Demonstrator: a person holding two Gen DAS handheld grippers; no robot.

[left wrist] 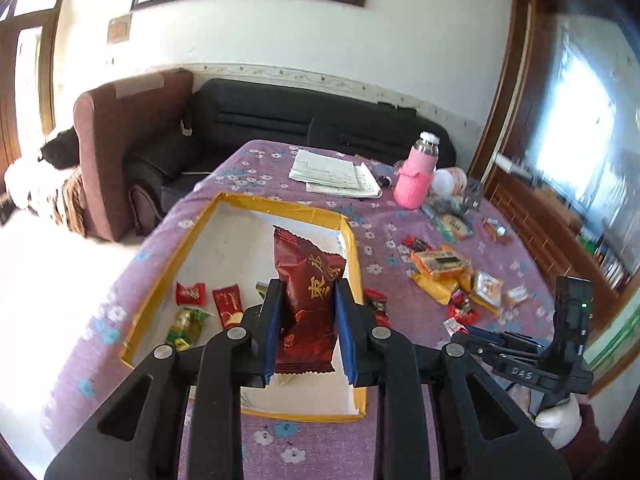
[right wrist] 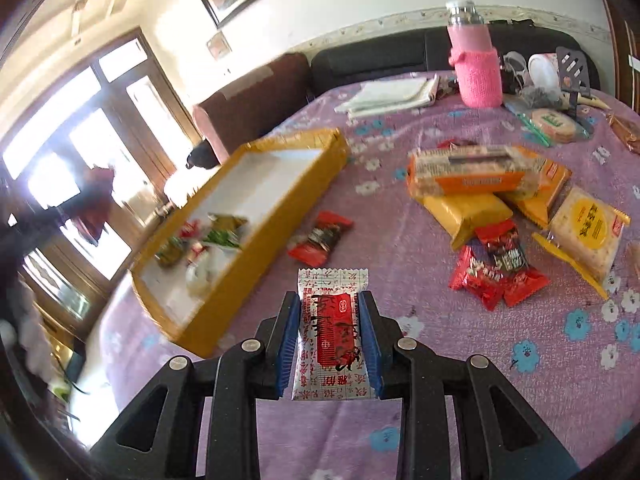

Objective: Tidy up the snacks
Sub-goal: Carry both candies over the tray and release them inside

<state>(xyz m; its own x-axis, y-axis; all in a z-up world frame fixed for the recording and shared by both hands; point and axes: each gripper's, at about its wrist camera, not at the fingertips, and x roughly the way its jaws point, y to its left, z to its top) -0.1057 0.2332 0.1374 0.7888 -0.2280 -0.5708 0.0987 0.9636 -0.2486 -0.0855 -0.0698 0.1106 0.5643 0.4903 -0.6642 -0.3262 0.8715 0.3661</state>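
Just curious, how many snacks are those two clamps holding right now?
2: a dark red packet in the left gripper above the yellow box, and a white-and-red packet in the right gripper over the tablecloth.

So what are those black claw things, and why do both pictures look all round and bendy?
Those claws are grabbers that a person holds, one in each hand. Each has a small camera looking along its two fingers, and that lens bends the picture. One picture comes from the left gripper, which is squeezing a dark red snack packet above the yellow box. A few small snacks already lie in that box. The other comes from the right gripper, which is squeezing a white and red packet. Below is a table with a purple flowered cloth. More snacks are scattered on it, with a pink bottle and some papers farther back.
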